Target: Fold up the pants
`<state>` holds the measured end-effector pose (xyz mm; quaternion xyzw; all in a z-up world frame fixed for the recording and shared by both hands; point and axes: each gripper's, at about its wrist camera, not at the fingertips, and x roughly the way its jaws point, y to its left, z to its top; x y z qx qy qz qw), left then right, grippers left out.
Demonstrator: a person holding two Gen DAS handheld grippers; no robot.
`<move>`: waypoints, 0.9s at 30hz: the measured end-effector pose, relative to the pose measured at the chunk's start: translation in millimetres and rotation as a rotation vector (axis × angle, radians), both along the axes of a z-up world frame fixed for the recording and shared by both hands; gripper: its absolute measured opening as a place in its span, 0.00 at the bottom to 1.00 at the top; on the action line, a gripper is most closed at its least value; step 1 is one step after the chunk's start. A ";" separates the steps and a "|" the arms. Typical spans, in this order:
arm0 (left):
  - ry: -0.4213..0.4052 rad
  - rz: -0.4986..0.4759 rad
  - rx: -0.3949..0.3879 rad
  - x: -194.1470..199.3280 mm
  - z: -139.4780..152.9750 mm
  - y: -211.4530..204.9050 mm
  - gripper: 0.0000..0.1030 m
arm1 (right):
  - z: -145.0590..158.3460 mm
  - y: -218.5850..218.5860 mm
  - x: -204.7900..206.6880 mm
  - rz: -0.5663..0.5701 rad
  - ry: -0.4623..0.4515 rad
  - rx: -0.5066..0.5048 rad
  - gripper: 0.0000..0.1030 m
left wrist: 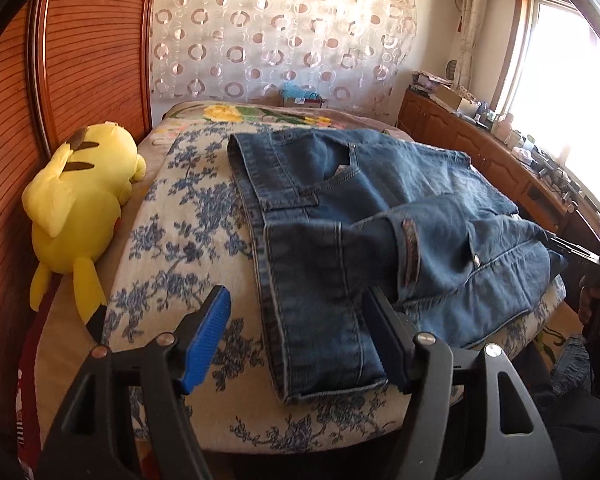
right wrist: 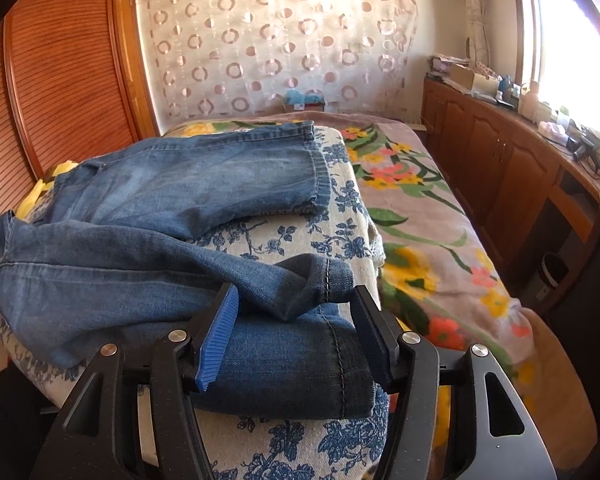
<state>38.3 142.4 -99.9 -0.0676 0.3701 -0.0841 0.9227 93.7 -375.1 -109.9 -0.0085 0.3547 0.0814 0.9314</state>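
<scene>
Pants: your blue jeans (left wrist: pixel 340 216) lie on the bed (left wrist: pixel 188 216), over its blue-flowered cover (partly folded).
Left claw: your left claw (left wrist: pixel 300 344) stands open, waistband end between its fingers, pads off the cloth.
Right claw: your right claw (right wrist: pixel 296 336) stands open around the stacked leg hems, gripping nothing.
Beside: yellow plush toy (left wrist: pixel 80 200) near the jeans.
</scene>
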 end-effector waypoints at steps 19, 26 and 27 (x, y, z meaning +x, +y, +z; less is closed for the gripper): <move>-0.022 -0.024 -0.006 -12.4 2.0 -10.3 0.17 | -4.1 -12.9 -2.2 -0.025 0.012 0.016 0.62; -0.007 -0.024 -0.011 -8.0 -7.3 -9.2 0.11 | -3.2 -11.0 9.8 -0.002 0.016 0.014 0.62; -0.011 -0.021 -0.008 -8.1 -7.4 -9.1 0.10 | -3.7 -10.7 12.1 0.001 0.017 0.013 0.62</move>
